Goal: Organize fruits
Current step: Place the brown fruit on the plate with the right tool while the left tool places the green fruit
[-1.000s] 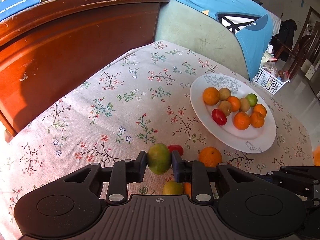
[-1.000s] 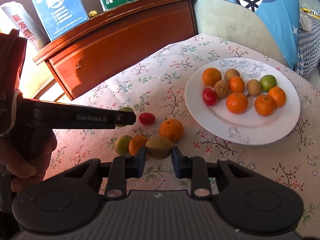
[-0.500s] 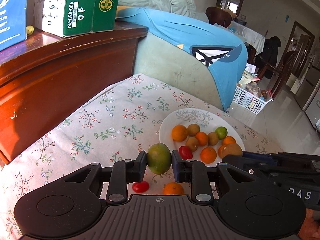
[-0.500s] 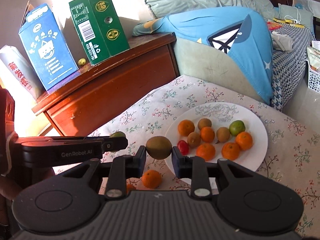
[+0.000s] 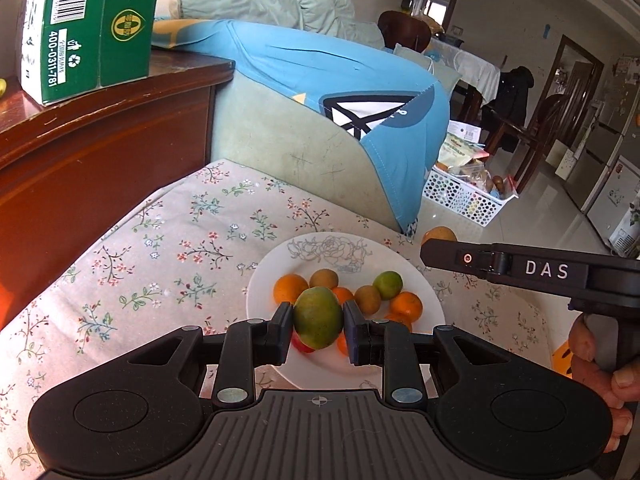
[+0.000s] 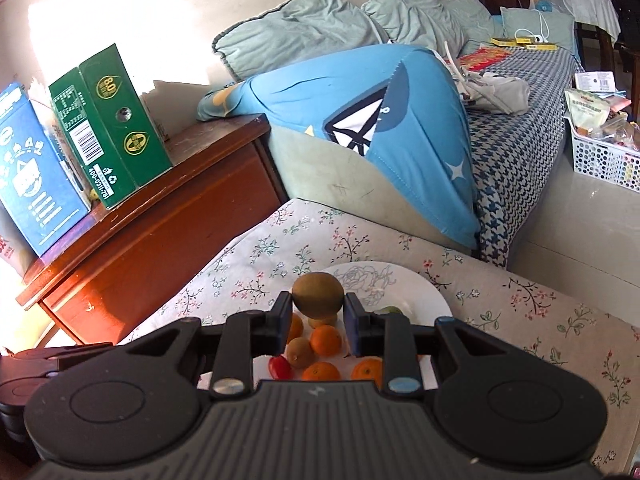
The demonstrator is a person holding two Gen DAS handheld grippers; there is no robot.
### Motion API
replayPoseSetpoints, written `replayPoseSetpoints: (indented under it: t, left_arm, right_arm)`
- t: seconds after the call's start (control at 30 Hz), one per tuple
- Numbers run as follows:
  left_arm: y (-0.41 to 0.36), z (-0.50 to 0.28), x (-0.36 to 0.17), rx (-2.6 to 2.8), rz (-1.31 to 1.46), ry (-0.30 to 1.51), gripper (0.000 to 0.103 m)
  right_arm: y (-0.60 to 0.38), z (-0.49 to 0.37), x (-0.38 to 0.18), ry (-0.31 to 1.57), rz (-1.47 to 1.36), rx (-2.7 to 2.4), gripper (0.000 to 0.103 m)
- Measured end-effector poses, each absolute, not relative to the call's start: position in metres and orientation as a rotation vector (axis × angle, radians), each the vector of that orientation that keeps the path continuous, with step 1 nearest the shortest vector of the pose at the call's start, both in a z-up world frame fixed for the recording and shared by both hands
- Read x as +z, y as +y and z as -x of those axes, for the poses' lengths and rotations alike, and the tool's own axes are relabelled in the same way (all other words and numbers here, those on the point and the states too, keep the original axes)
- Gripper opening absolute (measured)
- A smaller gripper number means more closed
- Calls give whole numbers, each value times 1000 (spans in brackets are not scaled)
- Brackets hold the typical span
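The surface (image 5: 168, 248) wears a floral cloth, with a white plate (image 5: 424, 300) toward its sofa end. The left gripper (image 5: 318, 330) has its jaws clamped on a green-orange fruit (image 5: 318, 316), held above the plate's near side. The right gripper (image 6: 318, 316) has its jaws clamped on a brown kiwi (image 6: 318, 296), also above the plate (image 6: 420, 292). On the plate lie oranges (image 5: 290, 288), kiwis (image 5: 366, 298), a green citrus (image 5: 388, 284) and a red tomato (image 6: 279, 367).

From the left wrist view, a wooden cabinet (image 5: 100, 148) stands at 10 o'clock with a green carton (image 5: 88, 24) on top; the right wrist view also shows a blue carton (image 6: 36, 176) there. A pale green sofa (image 5: 288, 152) draped with a blue cloth (image 5: 340, 76) lies at 12 o'clock. A white basket (image 5: 464, 196) sits on the tiled floor (image 5: 532, 224) at 2 o'clock, with chairs and a doorway beyond.
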State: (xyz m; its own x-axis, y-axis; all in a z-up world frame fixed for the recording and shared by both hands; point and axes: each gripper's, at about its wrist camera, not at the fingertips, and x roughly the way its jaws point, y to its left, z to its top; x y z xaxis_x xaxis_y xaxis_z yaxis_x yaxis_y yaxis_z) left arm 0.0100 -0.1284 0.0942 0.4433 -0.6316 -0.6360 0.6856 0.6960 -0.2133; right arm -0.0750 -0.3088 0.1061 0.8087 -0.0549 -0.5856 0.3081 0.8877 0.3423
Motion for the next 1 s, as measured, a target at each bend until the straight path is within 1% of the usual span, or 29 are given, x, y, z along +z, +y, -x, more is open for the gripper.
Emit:
replayPoseSetpoints:
  t: [0.6, 0.83, 0.87, 0.93, 1.0]
  left_arm:
    - [-165, -22, 43, -800, -145, 883, 24]
    - [-171, -23, 38, -798, -150, 898, 24]
    - [-171, -23, 39, -789, -148, 896, 26]
    - [-171, -23, 41, -793, -148, 892, 27]
    - [-170, -22, 44, -790, -149, 884, 27]
  right_arm:
    - [-328, 28, 62, 697, -473, -209, 28]
    - [-329, 16, 47, 727, -483, -227, 29]
    - [-330, 17, 46, 723, -490, -225, 29]
    - [-331, 16, 48, 721, -498, -229, 32]
    - [-332, 18, 51, 714, -503, -228, 32]
